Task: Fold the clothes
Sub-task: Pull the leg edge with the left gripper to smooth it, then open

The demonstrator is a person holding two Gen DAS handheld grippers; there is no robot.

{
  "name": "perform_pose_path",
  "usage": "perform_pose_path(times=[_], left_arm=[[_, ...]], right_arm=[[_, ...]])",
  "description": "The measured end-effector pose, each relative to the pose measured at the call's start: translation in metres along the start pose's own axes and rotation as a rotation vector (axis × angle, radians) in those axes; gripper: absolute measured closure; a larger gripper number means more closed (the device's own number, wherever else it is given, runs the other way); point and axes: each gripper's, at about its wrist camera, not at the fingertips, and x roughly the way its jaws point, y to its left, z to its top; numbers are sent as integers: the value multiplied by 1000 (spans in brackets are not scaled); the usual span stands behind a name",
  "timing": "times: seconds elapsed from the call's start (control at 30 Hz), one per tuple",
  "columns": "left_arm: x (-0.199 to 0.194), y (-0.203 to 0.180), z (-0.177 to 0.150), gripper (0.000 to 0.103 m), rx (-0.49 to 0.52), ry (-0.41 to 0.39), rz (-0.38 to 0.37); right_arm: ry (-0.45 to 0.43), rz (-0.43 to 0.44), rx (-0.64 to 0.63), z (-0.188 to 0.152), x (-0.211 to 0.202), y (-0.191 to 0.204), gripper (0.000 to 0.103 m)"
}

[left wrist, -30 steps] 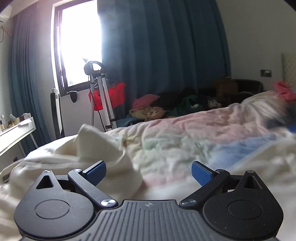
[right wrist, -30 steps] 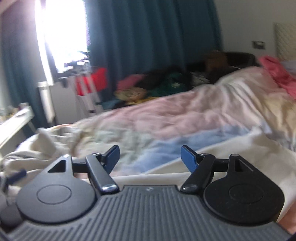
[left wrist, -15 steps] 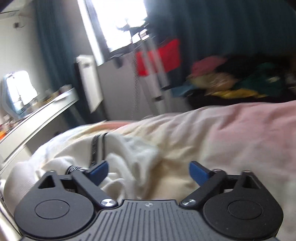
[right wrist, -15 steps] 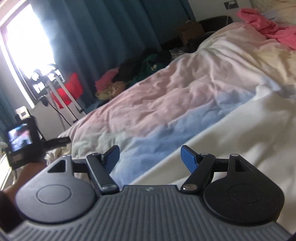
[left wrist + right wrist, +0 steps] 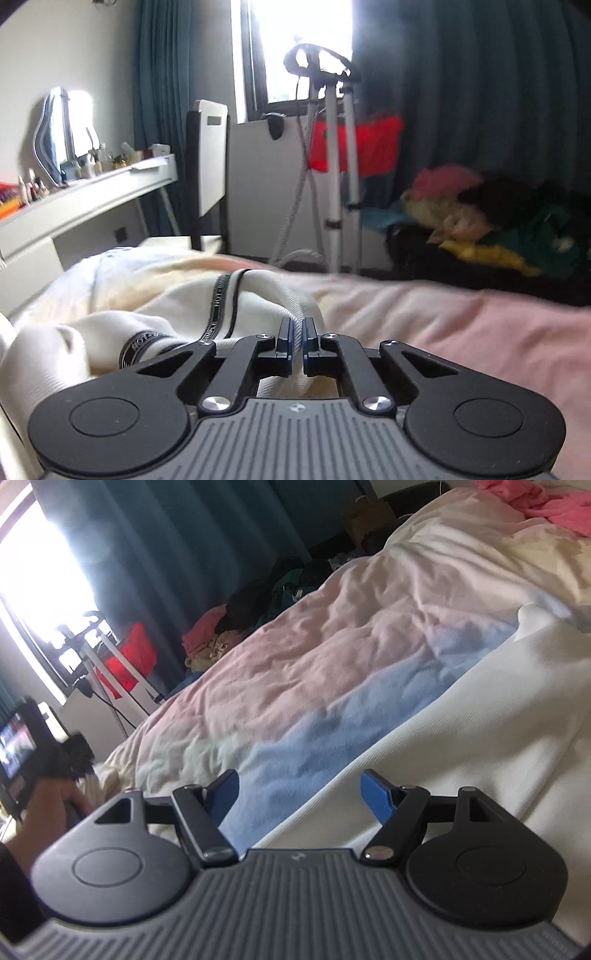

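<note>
A: Where's your left gripper (image 5: 296,341) right now?

B: Angled down at the bed's corner, jaws pinched tight on a ribbed hem of the cream sweater (image 5: 155,314). A sliver of fabric shows between the pads, so it's gripped.

A: What's the garment like?

B: Soft, thick knit, crumpled in a heap, with a black-edged lettered tape (image 5: 221,306) running along it and a dark printed band on a cuff. It lies on the pink end of the duvet (image 5: 461,325).

A: And the right side?

B: My right gripper (image 5: 300,794) tilts down too, rolled so the bed slants. Blue pads stand wide apart, nothing between them. Below it, smooth white fabric (image 5: 480,731) spreads flat over the duvet's rumpled pastel patches, blue and pink.

A: Can you see your other hand?

B: Yes, my left hand (image 5: 48,805) shows at the far left edge, wrapped round its handle.
</note>
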Motion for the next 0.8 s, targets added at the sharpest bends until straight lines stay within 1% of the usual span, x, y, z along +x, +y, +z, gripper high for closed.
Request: perform_pose_path(times=[0.03,0.07,0.13,0.17,0.27,0.33,0.37,0.47,0.5,0.57,0.6,0.63,0.7,0.73,0.77,0.8], left_arm=[[-10,-5,7,99,-2,-13,-25],[-24,-15,11,99,20,-42,-63],[-54,-37,17,99,80,-106,-160],[-70,-48,19,99,104,-132,-217],[-118,-80,20,99,143,-165,-430],[-141,-102,16,99,180,-141,-555],[-148,-111,12,98,190,-103,-597],[-157,-125,-1,97,198,-5,-642],[-157,-126,-5,92,202,22,-650],[-154,-123,-9,75,233,72,-668],[-151,-119,-10,57,254,96,-678],[-150,-111,-12,50,270,117,-685],[-152,-81,-14,44,282,140,-687],[-154,-63,-16,38,280,148,-686],[-158,-40,-20,34,259,150,-680],[-161,-15,-26,26,231,148,-668]], right_arm=[[-10,-4,1,1,-3,0,29],[-21,-9,1,2,-6,-1,29],[-41,-18,3,4,-12,-2,29],[-52,-22,4,6,-14,-2,29],[-80,-44,11,9,-19,-6,29],[-91,-59,26,11,-20,-11,29],[-94,-66,34,11,-21,-13,28],[-104,-80,55,13,-21,-21,28],[-106,-82,59,13,-21,-22,28],[-104,-80,63,12,-21,-25,28],[-100,-78,66,12,-20,-27,28],[-95,-74,75,12,-20,-28,28],[-96,-62,97,12,-21,-32,28],[-98,-55,106,12,-21,-33,27],[-98,-46,112,12,-21,-33,27],[-95,-33,118,12,-21,-33,26]])
